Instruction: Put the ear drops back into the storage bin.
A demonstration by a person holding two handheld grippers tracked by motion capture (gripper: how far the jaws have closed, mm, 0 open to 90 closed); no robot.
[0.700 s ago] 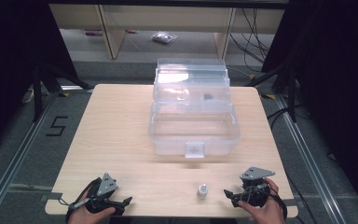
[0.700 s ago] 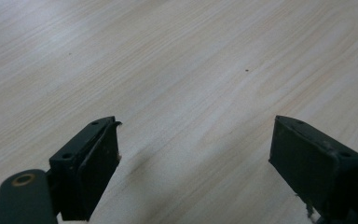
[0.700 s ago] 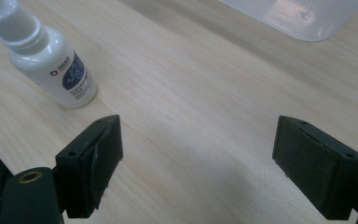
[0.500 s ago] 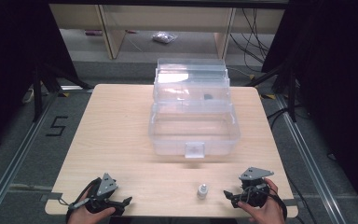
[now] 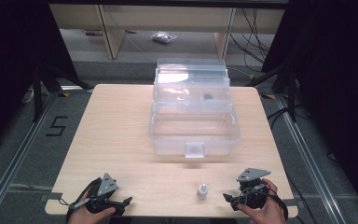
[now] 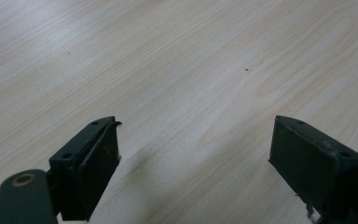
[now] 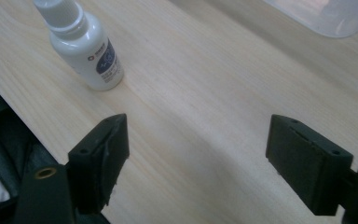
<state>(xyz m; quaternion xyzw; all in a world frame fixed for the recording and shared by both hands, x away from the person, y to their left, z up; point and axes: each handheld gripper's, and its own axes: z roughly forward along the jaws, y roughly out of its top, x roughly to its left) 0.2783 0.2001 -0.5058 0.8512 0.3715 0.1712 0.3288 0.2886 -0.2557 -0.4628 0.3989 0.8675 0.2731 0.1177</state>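
Observation:
A small white dropper bottle (image 5: 202, 190) stands upright near the table's front edge; in the right gripper view the bottle (image 7: 85, 49) shows a dark label. My right gripper (image 5: 227, 198) rests just right of it, open, jaws wide apart over bare wood (image 7: 193, 140). At the front left corner my left gripper (image 5: 126, 201) lies on the table, open too, with nothing between its jaws (image 6: 193, 149). A clear plastic box (image 5: 193, 126) with its lid raised sits in the middle of the table.
The light wooden table (image 5: 116, 130) has bare wood left of the box. A small dark item (image 5: 208, 97) lies in the box's upper tray. Shelving and cables stand beyond the far edge; a taped mark (image 5: 56, 126) is on the floor at left.

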